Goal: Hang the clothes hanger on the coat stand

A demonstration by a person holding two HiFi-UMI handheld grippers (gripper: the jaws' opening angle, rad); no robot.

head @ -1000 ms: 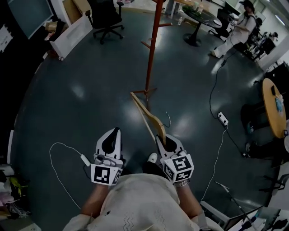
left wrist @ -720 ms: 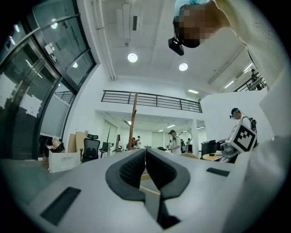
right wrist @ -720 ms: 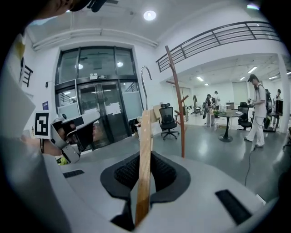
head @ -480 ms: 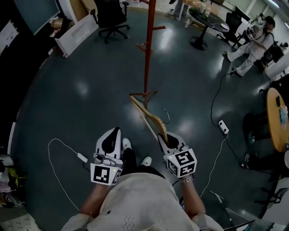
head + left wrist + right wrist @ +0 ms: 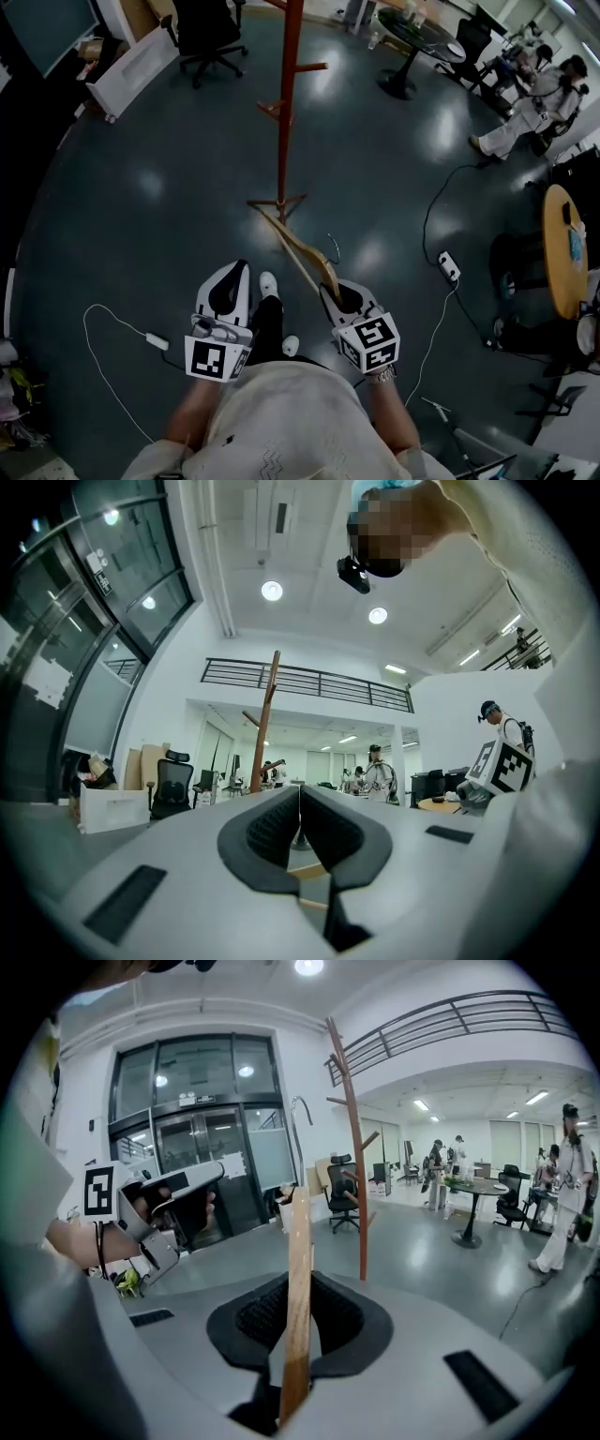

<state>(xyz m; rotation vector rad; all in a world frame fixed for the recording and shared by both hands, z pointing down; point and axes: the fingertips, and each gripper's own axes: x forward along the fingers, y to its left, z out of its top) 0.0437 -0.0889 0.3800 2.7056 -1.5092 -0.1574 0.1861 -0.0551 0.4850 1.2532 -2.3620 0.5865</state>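
The floor (image 5: 141,187) is dark and shiny, with bright spots of light on it. A black office chair (image 5: 204,28) on wheels stands far back on the left, next to a long white box (image 5: 131,67). A thin white cable with a small white plug block (image 5: 156,339) lies curled on the floor on the left. On the right lies a white power strip (image 5: 448,266) with cables running from it. A round black bench (image 5: 417,28) stands at the back, and a person in white clothes (image 5: 534,103) stands near it. A round wooden bench (image 5: 561,234) shows at the right edge

Coat stand (image 5: 284,94) now closer to the clothes hanger (image 5: 300,252).
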